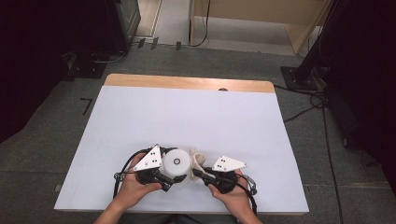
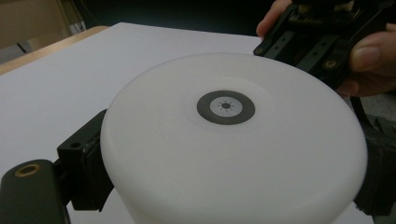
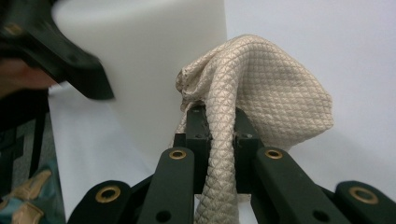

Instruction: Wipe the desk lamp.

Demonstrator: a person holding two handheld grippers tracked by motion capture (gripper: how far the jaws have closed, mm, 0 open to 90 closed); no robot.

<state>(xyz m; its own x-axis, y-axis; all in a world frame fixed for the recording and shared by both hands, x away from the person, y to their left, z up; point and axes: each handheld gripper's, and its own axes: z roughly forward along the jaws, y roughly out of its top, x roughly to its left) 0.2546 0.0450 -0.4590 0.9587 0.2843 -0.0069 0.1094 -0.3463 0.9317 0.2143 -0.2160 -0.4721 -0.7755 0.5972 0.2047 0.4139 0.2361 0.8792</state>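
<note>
At the left of the high view, the person's left hand (image 1: 135, 182) holds the left gripper (image 1: 164, 179), which bears a grey three-cornered plate on top and sits at the near edge of the white-covered table (image 1: 187, 116). Its jaws stand on either side of a white round lamp (image 1: 177, 164), a squat cylinder with a small grey ring at the centre of its flat top. In the left gripper view the lamp (image 2: 233, 140) sits between the two black jaws, one pressed on its left wall and the other on its right wall, so the jaws are spread wide and clamped on the lamp's sides. The lamp stands upright on the table, close to the person's edge and a little left of the middle.

Just right of the lamp lies a beige quilted cloth (image 1: 198, 157), bunched and touching the lamp's side. In the right gripper view the cloth (image 3: 261, 88) rises in a puffed fold against the lamp's white wall (image 3: 154, 56), and a strip of it runs down between the jaws of the right gripper (image 3: 218, 126), which are pressed nearly together and pinching it.

At the right, the right hand (image 1: 233, 193) holds that gripper (image 1: 198, 173) low over the table, pointed toward the lamp.
</note>
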